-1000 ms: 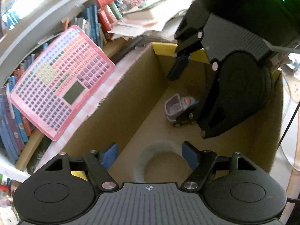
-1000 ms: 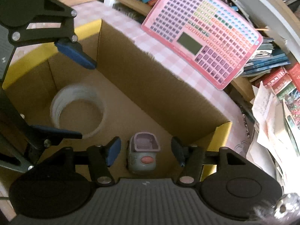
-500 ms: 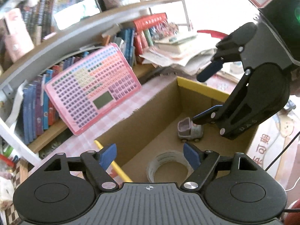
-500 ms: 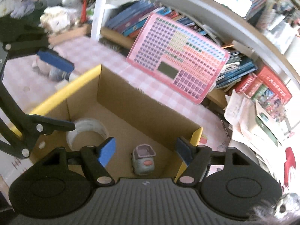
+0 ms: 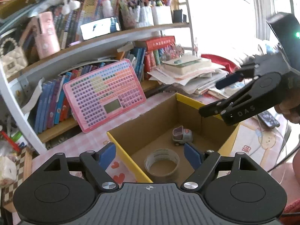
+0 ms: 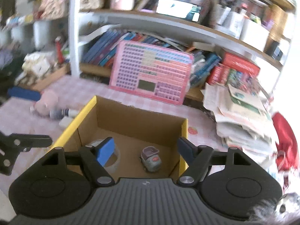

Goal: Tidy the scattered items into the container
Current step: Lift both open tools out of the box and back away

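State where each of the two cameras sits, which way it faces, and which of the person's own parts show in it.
Left wrist: sits behind the open left tongs, looks down into the cardboard box toward the bookshelf; right tongs and a hand show.
Right wrist: sits behind the open right tongs, faces box and shelf; left tongs at the left edge.
Shared: box, tape roll, toy car, pink keyboard toy.

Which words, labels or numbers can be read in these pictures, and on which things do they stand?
"DAS": on the arm of the right claw, seen from the left wrist.
Red box on the shelf: a line of gold characters, too small to read.
Pink board: printed keys, too small to read.
Tape roll in the box: faint print, unreadable.
Book spines: blurred.
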A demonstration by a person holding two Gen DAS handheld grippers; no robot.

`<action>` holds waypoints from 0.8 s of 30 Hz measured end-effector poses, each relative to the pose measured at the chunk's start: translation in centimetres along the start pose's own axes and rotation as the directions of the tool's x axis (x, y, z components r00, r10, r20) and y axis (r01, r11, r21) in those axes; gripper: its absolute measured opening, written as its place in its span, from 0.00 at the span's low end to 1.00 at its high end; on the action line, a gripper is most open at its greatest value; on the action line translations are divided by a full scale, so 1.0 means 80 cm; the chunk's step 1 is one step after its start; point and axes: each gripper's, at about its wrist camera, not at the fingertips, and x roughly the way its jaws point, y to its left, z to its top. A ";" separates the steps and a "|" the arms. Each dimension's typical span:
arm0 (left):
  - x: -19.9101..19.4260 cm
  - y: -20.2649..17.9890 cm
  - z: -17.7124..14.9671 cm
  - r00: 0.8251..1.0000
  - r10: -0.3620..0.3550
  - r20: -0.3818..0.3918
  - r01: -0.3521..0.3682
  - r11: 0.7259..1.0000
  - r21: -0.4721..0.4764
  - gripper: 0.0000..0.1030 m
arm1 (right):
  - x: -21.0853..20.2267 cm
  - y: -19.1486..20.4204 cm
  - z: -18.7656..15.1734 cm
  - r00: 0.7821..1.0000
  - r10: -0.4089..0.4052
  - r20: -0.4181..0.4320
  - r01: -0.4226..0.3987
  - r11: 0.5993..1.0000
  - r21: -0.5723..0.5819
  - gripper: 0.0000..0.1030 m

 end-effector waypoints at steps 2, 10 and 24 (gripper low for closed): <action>-0.011 0.001 -0.008 1.000 -0.002 0.011 0.002 1.000 -0.022 0.80 | -0.013 0.004 -0.008 1.000 -0.023 0.014 0.022 0.999 0.043 0.71; -0.057 0.012 -0.046 1.000 -0.004 0.015 0.005 0.998 -0.069 0.80 | -0.064 0.037 -0.042 0.992 -0.123 0.041 0.117 0.986 0.120 0.71; -0.132 0.019 -0.110 1.000 -0.027 0.003 0.028 0.996 -0.088 0.80 | -0.129 0.103 -0.112 0.976 -0.220 -0.009 0.216 0.950 0.225 0.74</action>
